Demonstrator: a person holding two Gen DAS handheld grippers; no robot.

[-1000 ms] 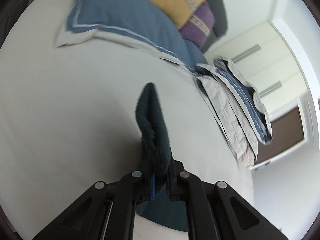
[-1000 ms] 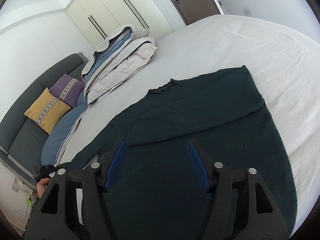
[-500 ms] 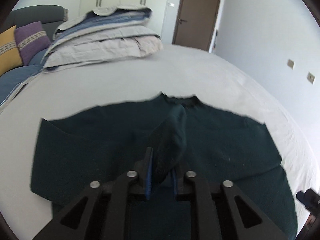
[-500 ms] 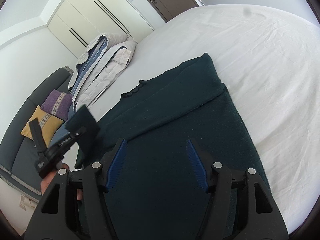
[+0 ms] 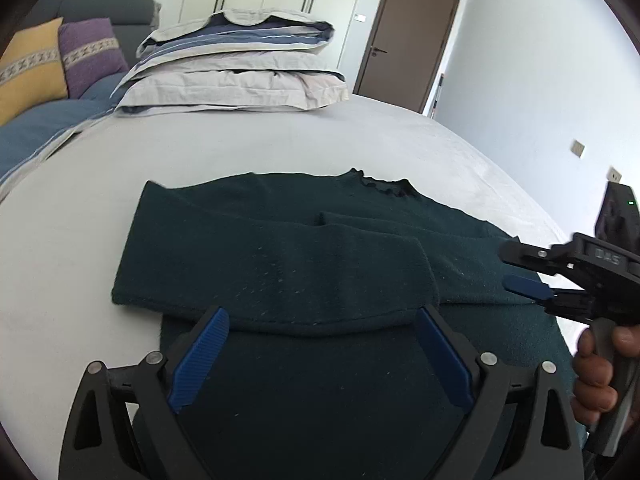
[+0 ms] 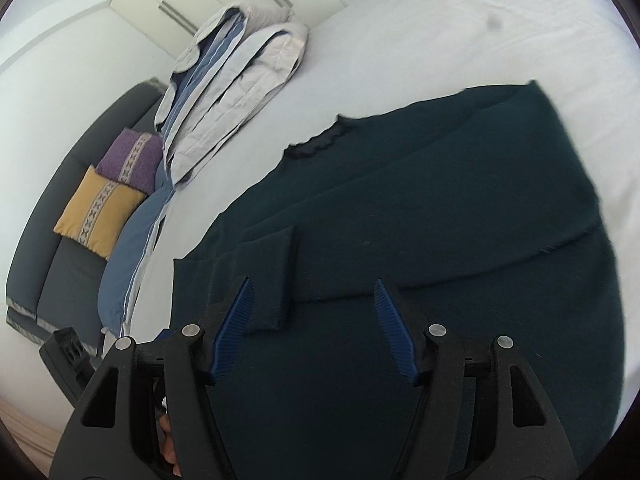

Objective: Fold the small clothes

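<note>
A dark green sweater (image 5: 280, 248) lies flat on the white bed sheet (image 5: 80, 200), collar at the far side. Its left sleeve (image 5: 288, 284) is folded across the chest, and the other sleeve lies across behind it. My left gripper (image 5: 322, 316) hovers just over the folded sleeve. Its jaws are opening wide, and nothing is pinched between the blue pads. My right gripper (image 6: 312, 284) is open above the sweater (image 6: 440, 200), close to the sleeve's cuff (image 6: 272, 276). In the left wrist view the right gripper (image 5: 508, 265) comes in from the right edge, held by a hand (image 5: 596, 364).
A stack of folded grey and blue bedding (image 5: 236, 68) sits at the far side of the bed. Yellow (image 5: 32, 64) and purple (image 5: 92, 48) cushions lean on a dark sofa at far left. A brown door (image 5: 404, 36) stands behind. White sheet surrounds the sweater.
My left gripper swung the sleeve over the sweater's body, laid it down and let go, and its jaws spread wide. My right gripper came lower and nearer to the sweater.
</note>
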